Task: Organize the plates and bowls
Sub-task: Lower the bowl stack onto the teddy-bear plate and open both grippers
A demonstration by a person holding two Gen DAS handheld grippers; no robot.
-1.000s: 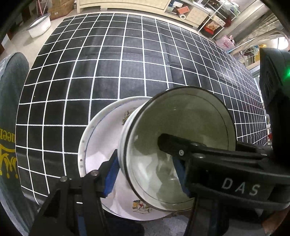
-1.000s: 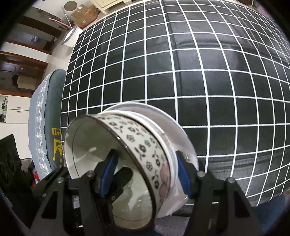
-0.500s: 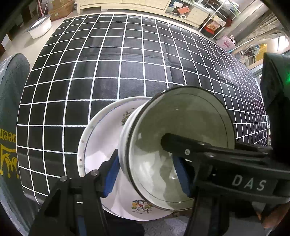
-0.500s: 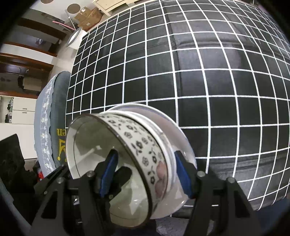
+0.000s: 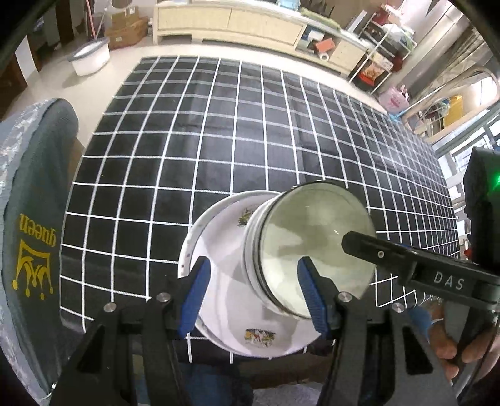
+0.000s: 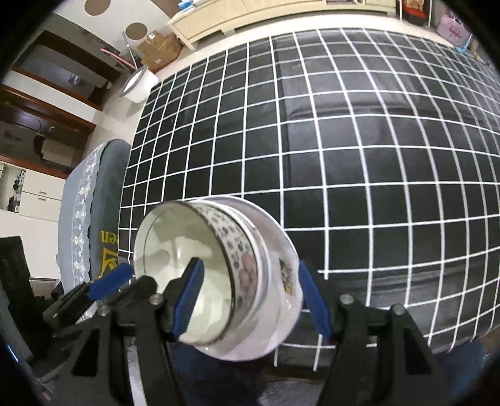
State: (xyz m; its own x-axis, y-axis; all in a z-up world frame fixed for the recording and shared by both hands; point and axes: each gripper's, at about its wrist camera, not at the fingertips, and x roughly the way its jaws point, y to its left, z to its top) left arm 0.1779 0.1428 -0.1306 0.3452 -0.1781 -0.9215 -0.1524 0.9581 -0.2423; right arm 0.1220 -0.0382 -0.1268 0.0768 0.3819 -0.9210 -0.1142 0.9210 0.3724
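A white bowl with a floral outer band stands on a white plate with small pictures, near the front edge of the black grid cloth. My left gripper is open, its blue pads either side of the bowl's near left wall, apart from it. My right gripper is open around the bowl and the plate; its left pad is inside the bowl. In the left wrist view, one right gripper finger reaches over the bowl's rim.
A grey chair back with yellow "queen" lettering stands left of the table. A white tub, boxes and a long low cabinet lie on the floor beyond the far edge. Shelves with clutter are at the far right.
Both grippers have drawn back and risen from the bowl. The left jaws have opened off the bowl's wall. The bowl and plate look smaller and farther.
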